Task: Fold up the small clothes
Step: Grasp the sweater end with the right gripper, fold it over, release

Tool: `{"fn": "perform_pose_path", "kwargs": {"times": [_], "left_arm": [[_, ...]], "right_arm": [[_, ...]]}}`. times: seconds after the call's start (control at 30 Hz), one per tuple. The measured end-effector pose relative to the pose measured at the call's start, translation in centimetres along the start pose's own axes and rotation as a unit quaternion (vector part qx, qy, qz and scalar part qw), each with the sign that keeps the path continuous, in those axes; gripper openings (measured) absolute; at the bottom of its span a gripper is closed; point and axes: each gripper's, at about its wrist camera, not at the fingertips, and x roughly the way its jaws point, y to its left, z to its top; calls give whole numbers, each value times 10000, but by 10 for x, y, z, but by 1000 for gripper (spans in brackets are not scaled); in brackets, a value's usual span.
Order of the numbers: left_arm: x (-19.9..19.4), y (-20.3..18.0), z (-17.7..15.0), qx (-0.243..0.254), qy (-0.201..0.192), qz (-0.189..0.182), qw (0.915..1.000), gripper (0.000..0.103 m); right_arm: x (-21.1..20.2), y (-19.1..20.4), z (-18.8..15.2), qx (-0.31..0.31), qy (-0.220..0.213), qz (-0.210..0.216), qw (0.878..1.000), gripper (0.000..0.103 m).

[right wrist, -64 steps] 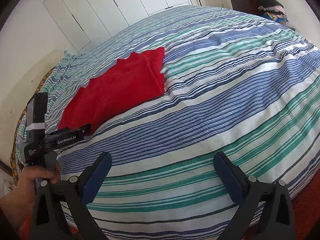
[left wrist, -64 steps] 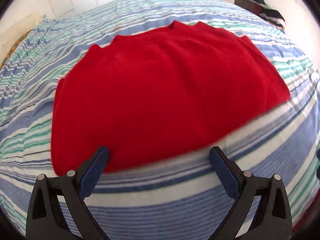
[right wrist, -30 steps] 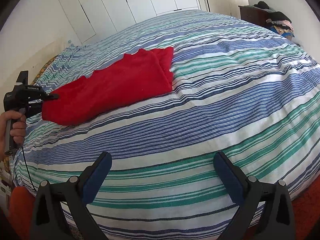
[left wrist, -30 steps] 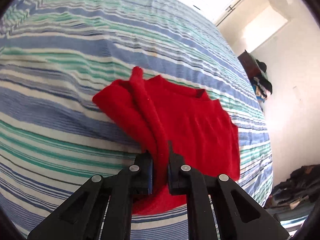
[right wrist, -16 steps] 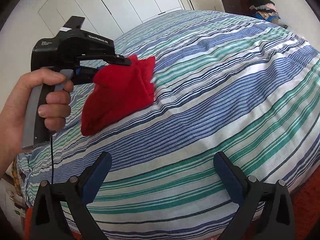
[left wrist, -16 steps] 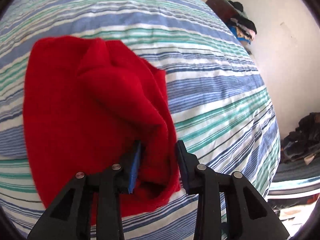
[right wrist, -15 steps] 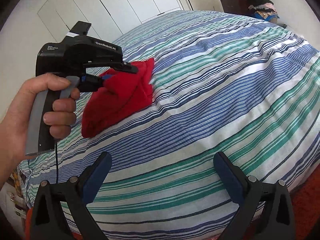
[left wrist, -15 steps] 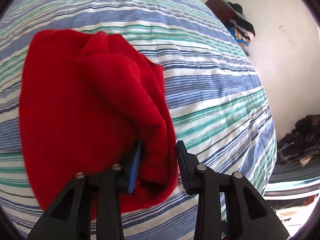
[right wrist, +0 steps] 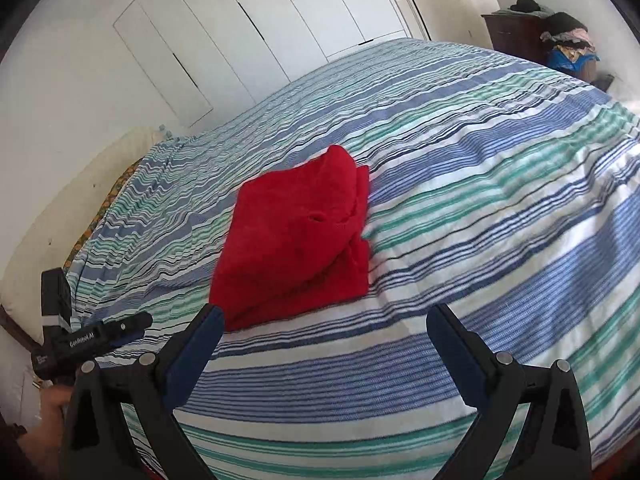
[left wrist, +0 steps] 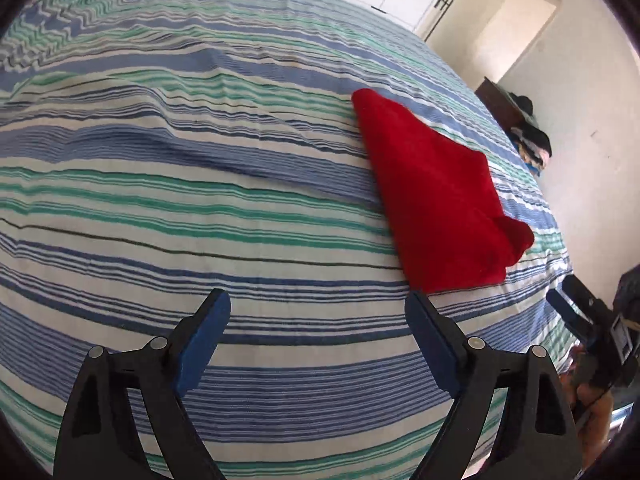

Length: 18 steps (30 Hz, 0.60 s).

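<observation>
A red knitted garment (right wrist: 296,240) lies folded in a loose rectangle on the striped bed; in the left wrist view the same red garment (left wrist: 436,200) sits right of centre. My left gripper (left wrist: 318,316) hangs over bare bedspread just left of the garment's near corner, jaws opening wide, nothing between them. It also shows as a black tool (right wrist: 92,338) at the lower left of the right wrist view. My right gripper (right wrist: 326,330) stands open above the bedspread, just short of the garment's near edge, empty.
The blue, green and white striped bedspread (right wrist: 500,200) covers the whole bed. White wardrobe doors (right wrist: 256,28) line the far wall. A dark dresser with piled clothes (right wrist: 560,36) stands at the back right. A pillow edge (right wrist: 60,216) lies along the left side.
The left gripper carried one side of the red garment over onto the rest, let go and pulled back left with its jaws spreading. The right gripper drew closer to the garment.
</observation>
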Motion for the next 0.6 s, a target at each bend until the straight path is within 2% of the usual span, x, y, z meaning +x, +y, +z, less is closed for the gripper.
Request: {"fn": "perform_pose_path", "kwargs": {"times": [0.07, 0.17, 0.27, 0.33, 0.37, 0.4, 0.43, 0.47, 0.5, 0.6], "left_arm": [[1, -20, -7, 322, -29, -170, 9993, 89], [13, -65, -10, 1275, 67, -248, 9915, 91], [38, -100, -9, 2015, 163, 38, 9793, 91], [58, -109, 0, 2027, 215, 279, 9786, 89], [65, -108, 5, 1913, 223, 264, 9809, 78], [70, -104, 10, 1721, 236, 146, 9847, 45], [74, -97, 16, 1472, 355, -93, 9884, 26], [75, -90, 20, 1225, 434, -264, 9912, 19], [71, -85, 22, 1083, 360, -367, 9928, 18], [58, -75, 16, 1032, 300, -528, 9928, 15]], "right_arm": [[20, -4, 21, 248, 288, 114, 9992, 100], [44, -14, 41, 744, 677, 336, 9944, 98], [61, -16, 49, 1041, 949, 545, 9885, 88], [71, -17, 50, 1223, 1130, 613, 9841, 80], [77, -17, 49, 1302, 1225, 590, 9821, 77], [83, -18, 48, 1365, 1293, 603, 9803, 64], [87, -19, 48, 1369, 1345, 608, 9795, 31], [91, -17, 49, 1311, 1391, 513, 9802, 13], [89, -15, 50, 1282, 1401, 464, 9807, 10], [70, -6, 54, 1422, 1218, 1184, 9751, 10]]}}
